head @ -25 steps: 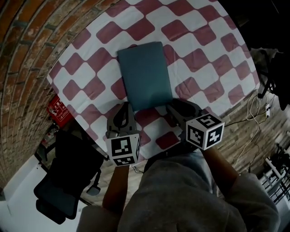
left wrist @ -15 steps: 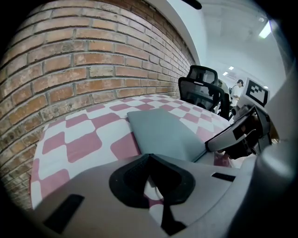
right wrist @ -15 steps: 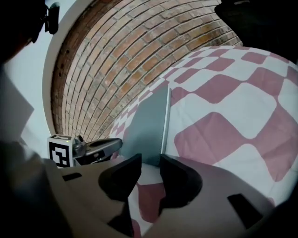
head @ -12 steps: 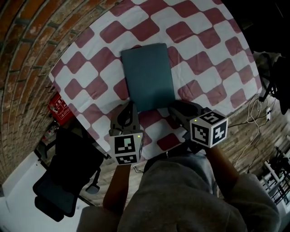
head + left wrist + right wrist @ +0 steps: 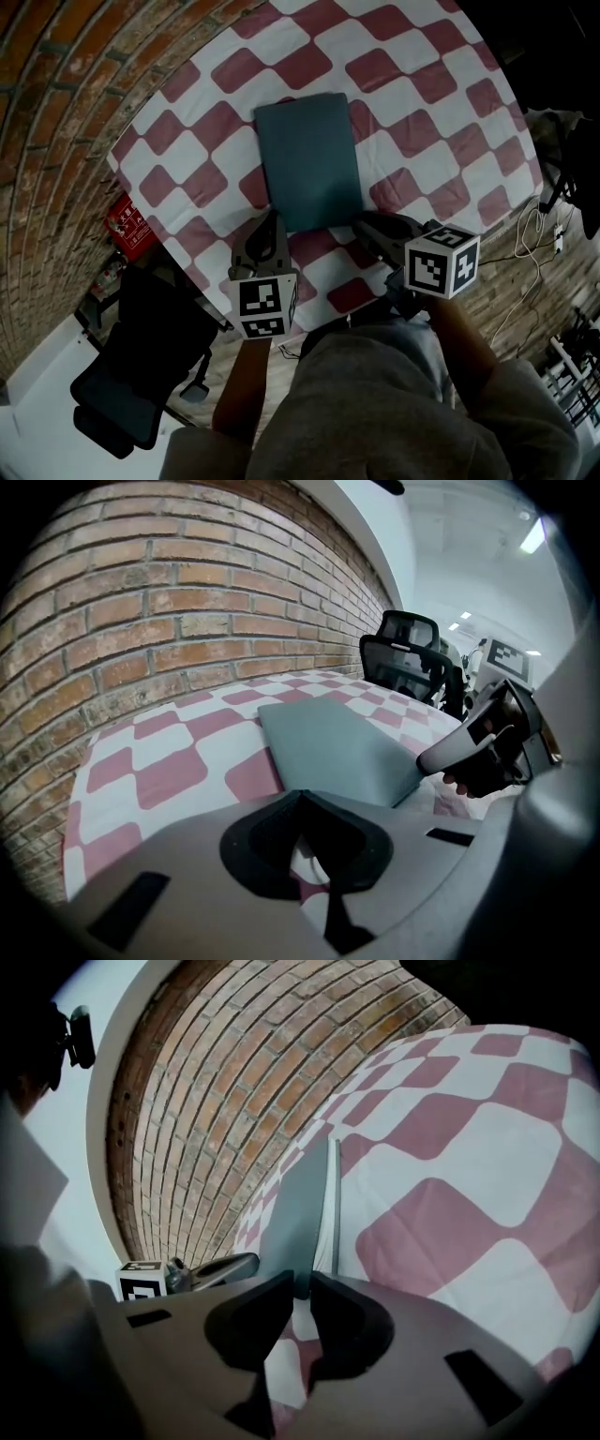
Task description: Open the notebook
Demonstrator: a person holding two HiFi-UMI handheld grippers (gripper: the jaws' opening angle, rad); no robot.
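A shut teal notebook (image 5: pixel 307 159) lies flat on the red-and-white checked tablecloth (image 5: pixel 412 131). My right gripper (image 5: pixel 364 226) is at its near right corner. In the right gripper view the jaws have just been closing, and the right gripper (image 5: pixel 300 1281) now pinches that corner of the notebook (image 5: pixel 292 1218) between its tips. My left gripper (image 5: pixel 270 231) rests at the near left corner with its jaws together and nothing in them. The left gripper (image 5: pixel 300 797) points at the near edge of the notebook (image 5: pixel 337 747). I cannot tell whether it touches it.
A brick wall (image 5: pixel 56 112) runs along the table's left side. A black office chair (image 5: pixel 131 375) stands on the floor at lower left, beside a red sign (image 5: pixel 125 225). Cables (image 5: pixel 544 216) lie on the floor at right. The table's near edge is just under both grippers.
The right gripper has rolled, so its marker cube shows a different face and sits a little further right. Its jaws have narrowed onto the notebook's corner. The left gripper has stayed put.
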